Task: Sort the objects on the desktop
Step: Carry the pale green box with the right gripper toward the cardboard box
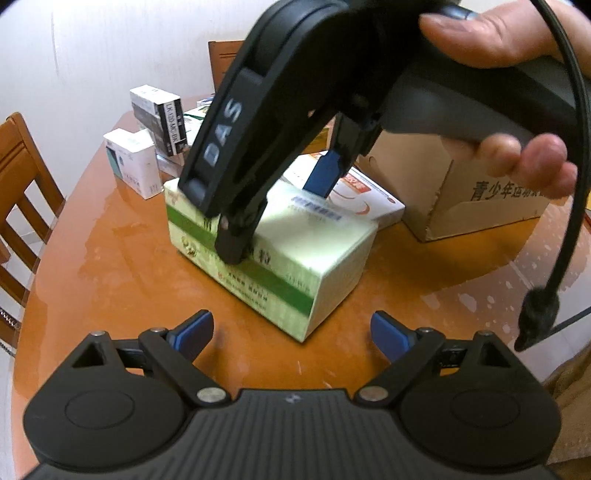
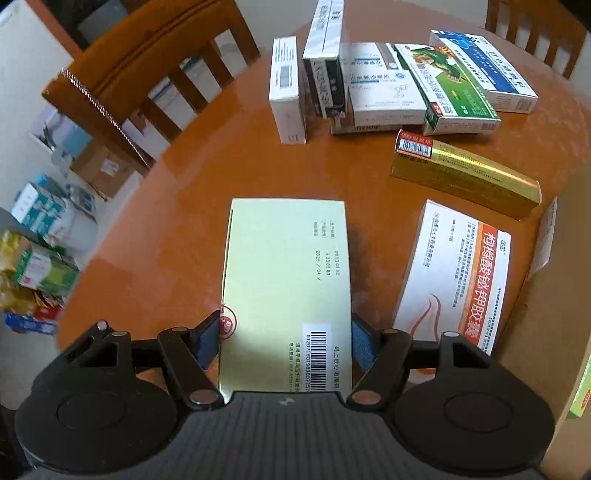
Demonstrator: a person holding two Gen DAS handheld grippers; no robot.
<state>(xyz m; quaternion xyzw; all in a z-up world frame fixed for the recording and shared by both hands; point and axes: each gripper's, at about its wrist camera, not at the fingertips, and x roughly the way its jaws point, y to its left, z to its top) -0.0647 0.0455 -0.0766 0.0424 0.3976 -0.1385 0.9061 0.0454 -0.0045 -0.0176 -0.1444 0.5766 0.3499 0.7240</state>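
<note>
A pale green medicine box [image 1: 295, 266] with a darker green band stands on the orange wooden table [image 1: 110, 258]. My right gripper [image 1: 280, 210] comes down on it from above, held by a person's hand [image 1: 498, 33]. In the right wrist view its blue pads [image 2: 207, 345] press against both long sides of the box [image 2: 288, 266], so it is shut on it. My left gripper [image 1: 291, 332] hovers open just in front of the box, with nothing between its fingers.
A brown cardboard carton [image 1: 461, 192] stands right of the green box, and a white-and-orange box [image 2: 454, 280] lies flat beside it. A gold box [image 2: 465, 173] and several medicine boxes [image 2: 369, 85] crowd the far side. Wooden chairs [image 2: 147, 62] ring the table.
</note>
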